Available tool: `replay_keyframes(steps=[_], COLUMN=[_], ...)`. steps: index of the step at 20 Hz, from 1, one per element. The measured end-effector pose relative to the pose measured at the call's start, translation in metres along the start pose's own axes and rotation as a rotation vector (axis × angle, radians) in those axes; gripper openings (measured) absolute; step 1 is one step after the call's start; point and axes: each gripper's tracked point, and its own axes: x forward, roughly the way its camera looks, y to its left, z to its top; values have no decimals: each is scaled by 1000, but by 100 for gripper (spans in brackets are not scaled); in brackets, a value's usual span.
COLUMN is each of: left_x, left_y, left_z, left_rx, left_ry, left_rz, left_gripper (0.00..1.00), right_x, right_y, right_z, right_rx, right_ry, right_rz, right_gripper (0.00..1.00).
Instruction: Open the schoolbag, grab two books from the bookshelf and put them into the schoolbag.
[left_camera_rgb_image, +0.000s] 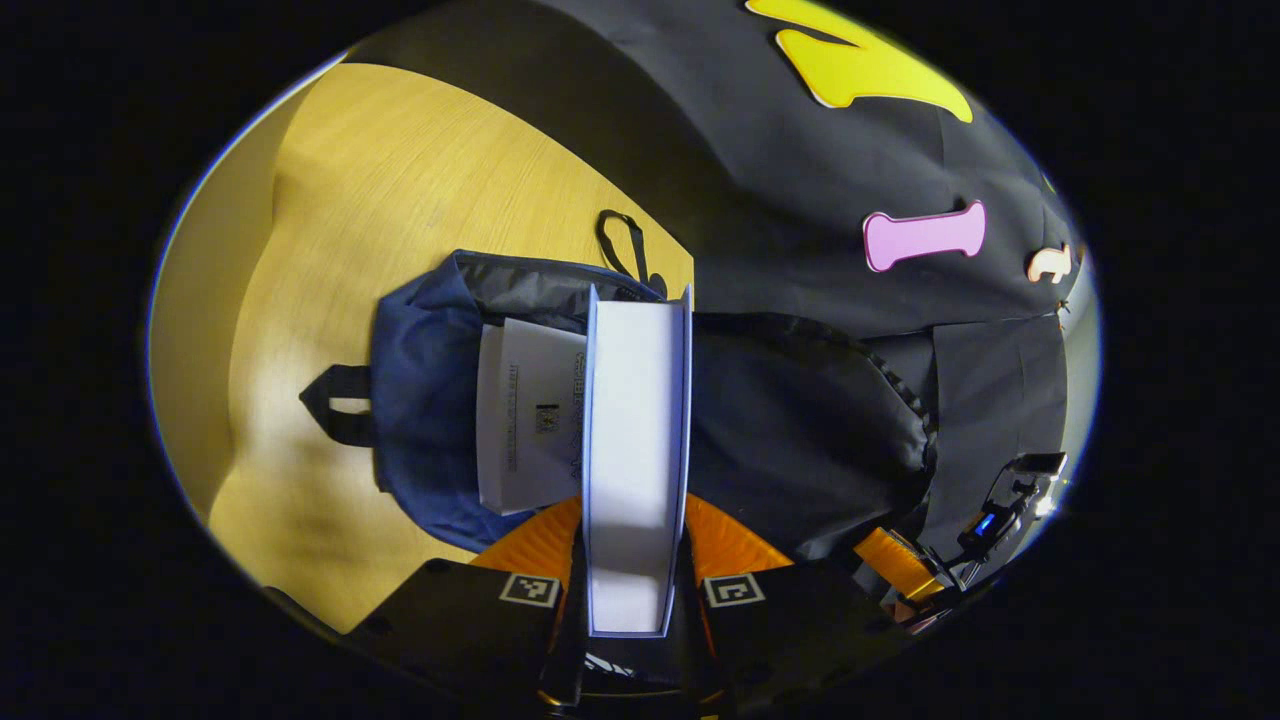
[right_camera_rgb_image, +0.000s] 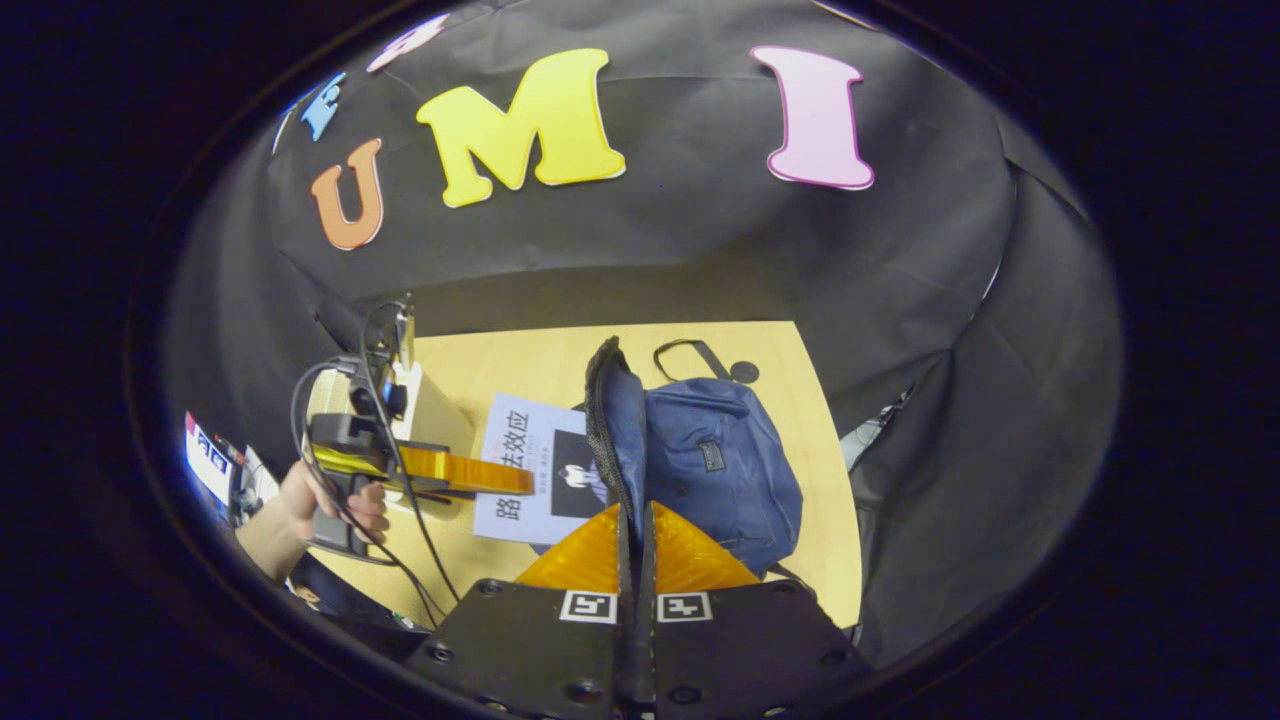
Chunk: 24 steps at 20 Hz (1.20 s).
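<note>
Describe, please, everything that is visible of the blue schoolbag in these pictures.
The schoolbag is dark blue fabric, soft and slumped, lying on the wooden table. Its main zip is open; the right hand-held gripper pinches the flap and holds it up. It has black straps, a top loop and a small patch. One pale book rests in the opening; the left hand-held gripper holds a second book above it.

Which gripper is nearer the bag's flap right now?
Right. The right gripper is pinching the flap, holding it up. The left gripper is beside the bag, holding a book at its opening.
</note>
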Motion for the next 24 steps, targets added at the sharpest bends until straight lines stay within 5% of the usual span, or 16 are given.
replay_keyframes(steps=[7, 14, 17, 18, 19, 23, 24], left_x=[32, 68, 80, 81, 82, 69, 62], left_y=[12, 14, 44, 56, 59, 68, 72], left_z=[10, 2, -2, -4, -5, 0, 1], left_rx=[-61, -108, -94, -67, -56, 61, 109], left_ry=[-65, -29, 5, 14, 29, 65, 61], left_rz=[-149, -195, -55, 9, 38, 263, 323], left_gripper=[38, 41, 41, 49, 68, 79, 91], right_x=[-5, 8, 10, 9, 9, 13, 14], right_y=[26, 30, 27, 25, 25, 25, 25], right_z=[16, -4, -5, -5, -4, -7, -8], right_rx=[-52, -52, -54, -53, -51, -32, -31], right_ry=[-33, 39, 43, 40, 39, 48, 49], right_rz=[19, 25, 14, 9, 6, 7, 6], right_gripper=[0, 0, 0, 0, 0, 0, 0])
